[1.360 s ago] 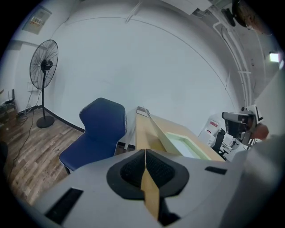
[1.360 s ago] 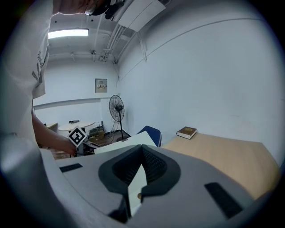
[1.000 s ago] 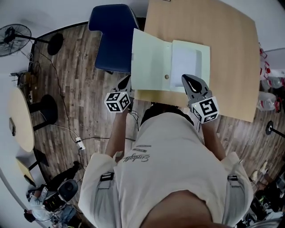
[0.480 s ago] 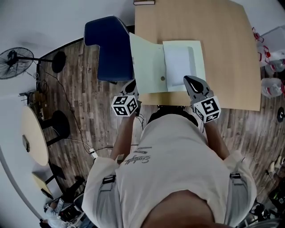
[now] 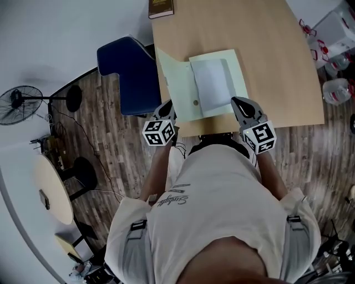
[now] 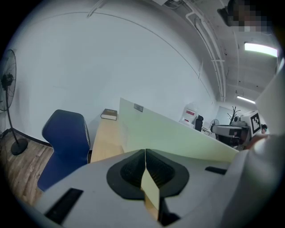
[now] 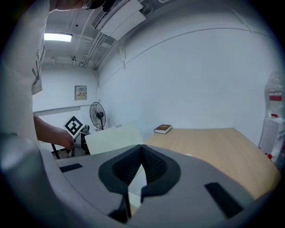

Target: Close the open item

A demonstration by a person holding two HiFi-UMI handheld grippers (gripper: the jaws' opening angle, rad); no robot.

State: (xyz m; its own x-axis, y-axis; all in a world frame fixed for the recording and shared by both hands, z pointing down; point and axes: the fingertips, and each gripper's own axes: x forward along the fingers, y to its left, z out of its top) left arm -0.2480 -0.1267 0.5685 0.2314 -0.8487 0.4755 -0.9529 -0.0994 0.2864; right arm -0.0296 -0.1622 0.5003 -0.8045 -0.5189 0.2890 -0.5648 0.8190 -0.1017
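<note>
A pale green folder point(image 5: 180, 83) lies open on the wooden table point(image 5: 266, 50), with a white sheet point(image 5: 211, 83) inside its right half. The left flap, which carries a snap button point(image 5: 195, 102), stands tilted up over the table's left edge. My left gripper point(image 5: 167, 112) is shut on that flap's near edge. In the left gripper view the flap point(image 6: 169, 133) rises from between the closed jaws of the left gripper point(image 6: 145, 153). My right gripper point(image 5: 243, 106) is shut on the folder's near right corner, and a pale sheet shows between the jaws of the right gripper point(image 7: 141, 149).
A dark book point(image 5: 161, 8) lies at the table's far left corner. A blue chair point(image 5: 125, 72) stands beside the table's left edge. Plastic bottles point(image 5: 333, 89) stand on the floor to the right. A fan point(image 5: 19, 102) and a round table point(image 5: 52, 188) stand farther left.
The left flap has swung up from nearly flat to tilted, and looks narrower from above. The left gripper has moved in with it. The right gripper stays at the near right corner.
</note>
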